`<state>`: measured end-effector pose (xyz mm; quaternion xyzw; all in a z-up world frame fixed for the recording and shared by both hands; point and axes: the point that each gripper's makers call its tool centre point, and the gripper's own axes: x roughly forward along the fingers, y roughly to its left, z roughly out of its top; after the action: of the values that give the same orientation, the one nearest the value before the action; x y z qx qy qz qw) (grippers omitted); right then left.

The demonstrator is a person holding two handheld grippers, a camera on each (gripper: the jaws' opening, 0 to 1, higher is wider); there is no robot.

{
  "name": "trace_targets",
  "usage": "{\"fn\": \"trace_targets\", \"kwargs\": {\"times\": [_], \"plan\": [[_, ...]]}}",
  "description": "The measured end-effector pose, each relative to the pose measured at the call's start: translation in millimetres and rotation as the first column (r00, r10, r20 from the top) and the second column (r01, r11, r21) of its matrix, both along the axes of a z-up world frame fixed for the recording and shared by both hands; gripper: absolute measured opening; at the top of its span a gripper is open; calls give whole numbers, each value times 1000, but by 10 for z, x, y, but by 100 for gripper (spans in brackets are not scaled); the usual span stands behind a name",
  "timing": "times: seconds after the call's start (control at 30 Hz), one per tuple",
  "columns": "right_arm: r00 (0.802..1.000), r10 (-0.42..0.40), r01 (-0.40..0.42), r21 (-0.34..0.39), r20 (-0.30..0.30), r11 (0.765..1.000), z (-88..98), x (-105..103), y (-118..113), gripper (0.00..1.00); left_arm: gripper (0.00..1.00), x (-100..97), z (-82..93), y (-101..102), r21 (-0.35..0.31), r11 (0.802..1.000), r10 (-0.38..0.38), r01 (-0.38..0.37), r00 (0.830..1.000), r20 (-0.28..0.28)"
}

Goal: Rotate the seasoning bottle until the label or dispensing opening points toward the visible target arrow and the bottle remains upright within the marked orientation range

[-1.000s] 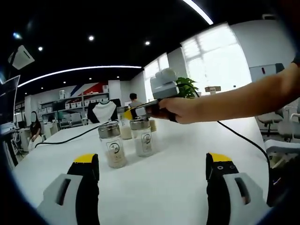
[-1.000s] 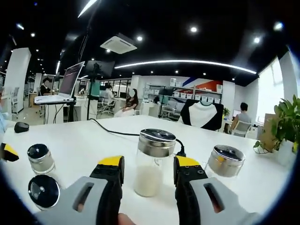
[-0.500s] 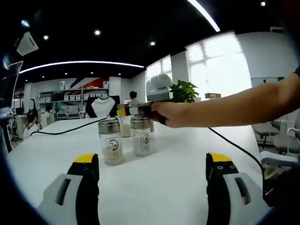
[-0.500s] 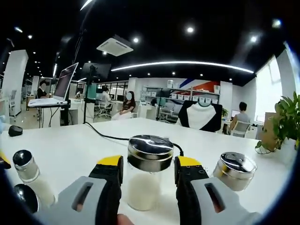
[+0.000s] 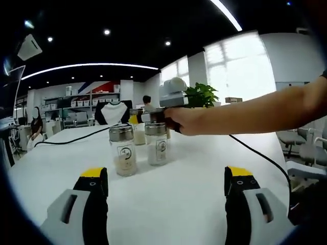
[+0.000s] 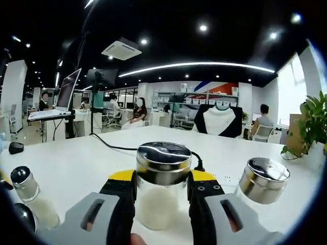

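- Right gripper view: a second steel-capped bottle [image 6: 264, 178] stands just right of the right gripper [image 6: 162, 186], close by its right jaw and apart from it.
- Off to the left of that gripper, 2 more small bottles: 1 with a dark cap [image 6: 31, 198], another [image 6: 23, 218] at the lower edge, only partly seen.
- A black cable [image 6: 110, 145] runs across the white table [image 6: 76, 163] beyond the jaws and passes behind the gripped bottle.
- Far past the jaws, a laptop [image 6: 57, 99] sits raised on a stand and people sit at desks.
- The seasoning bottle [image 6: 162, 186] stands upright between the right gripper's yellow-tipped jaws, pale powder inside, steel cap above the tips; the jaws press its glass on both sides, clamped on it.
- Left gripper view: 2 labelled bottles [image 5: 122, 149] and [image 5: 157, 143] stand side by side ahead of the left gripper [image 5: 166, 178], well apart from it.
- That gripper's jaws stand wide apart, nothing between them, over bare table.
- The person's forearm [image 5: 255, 109] reaches in from the right, hand [image 5: 185, 120] wrapped round the other gripper's handle just behind those bottles.
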<state>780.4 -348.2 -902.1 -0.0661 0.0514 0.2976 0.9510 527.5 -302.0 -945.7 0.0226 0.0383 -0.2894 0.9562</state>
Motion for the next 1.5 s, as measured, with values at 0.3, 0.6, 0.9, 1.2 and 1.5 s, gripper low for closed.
{"fn": "trace_targets", "kwargs": {"times": [0.3, 0.6, 0.9, 1.2, 1.5], "plan": [[999, 34, -34, 28, 15, 999, 59, -121, -41, 36, 100, 16, 3, 8, -5, 1000, 0, 0, 1000, -3], [996, 77, -80, 64, 48, 995, 202, -328, -114, 35, 100, 38, 33, 80, -1, 999, 38, -38, 999, 17], [995, 80, -84, 77, 56, 993, 270, -561, -296, 35, 100, 30, 26, 71, 3, 999, 32, -32, 999, 18], [990, 114, -119, 54, 88, 991, 357, -957, -369, 35, 100, 7, 108, 53, -44, 999, 18, -16, 999, 41], [986, 141, -147, 66, 94, 987, 410, -1309, -442, 35, 100, -16, 99, -5, -48, 999, -12, 13, 999, 34]]}}
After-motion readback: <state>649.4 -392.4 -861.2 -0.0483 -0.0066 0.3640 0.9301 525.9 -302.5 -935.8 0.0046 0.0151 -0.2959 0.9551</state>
